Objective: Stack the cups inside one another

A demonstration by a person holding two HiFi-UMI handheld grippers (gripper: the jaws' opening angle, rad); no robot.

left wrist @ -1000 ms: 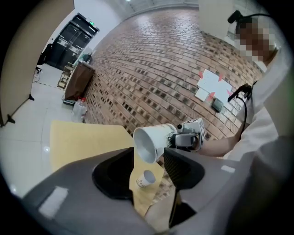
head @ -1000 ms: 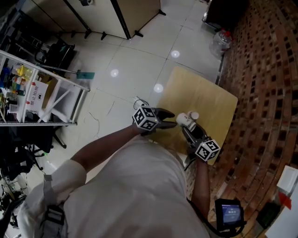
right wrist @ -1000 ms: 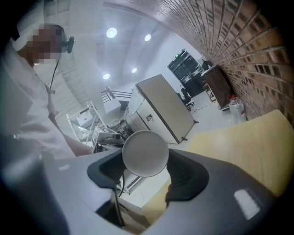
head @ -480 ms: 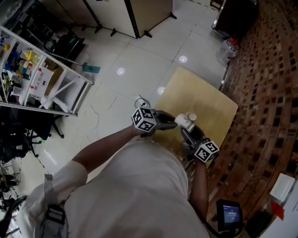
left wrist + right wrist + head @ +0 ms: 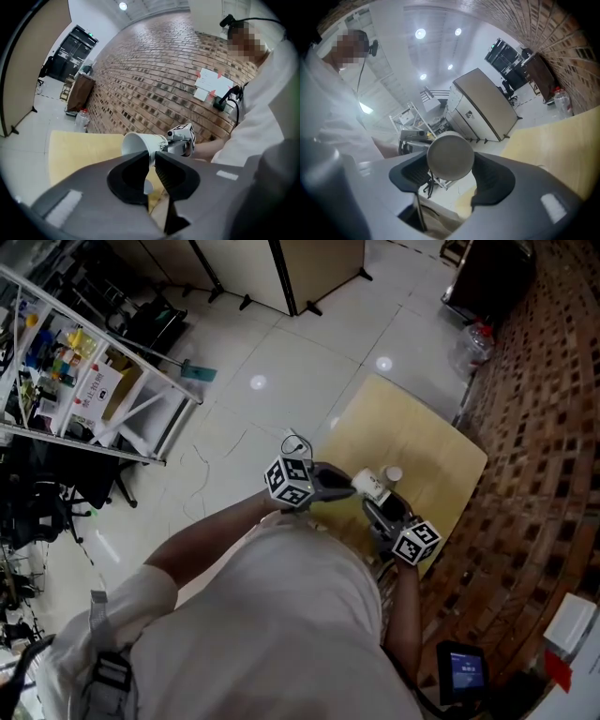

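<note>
A white paper cup [image 5: 371, 486] lies on its side in the air over the near edge of the wooden table [image 5: 422, 437]. My right gripper [image 5: 377, 504] is shut on its base end; the cup's round bottom [image 5: 450, 157] faces that gripper's camera between the jaws. From the left, my left gripper [image 5: 351, 486] reaches the cup's open mouth [image 5: 140, 143]. Its jaws have just been closing and now pinch the rim wall between them [image 5: 152, 157]. A second white cup [image 5: 394, 473] stands on the table just beyond.
A brick wall [image 5: 544, 427] runs along the table's right side. A metal shelf rack [image 5: 75, 381] stands on the tiled floor at the left, a cabinet [image 5: 309, 268] at the back, and a clear water jug [image 5: 473, 343] by the wall.
The left gripper's jaws, wide open beside the cup a second ago, have closed onto the cup's rim. The right gripper has kept hold of the cup in about the same place.
</note>
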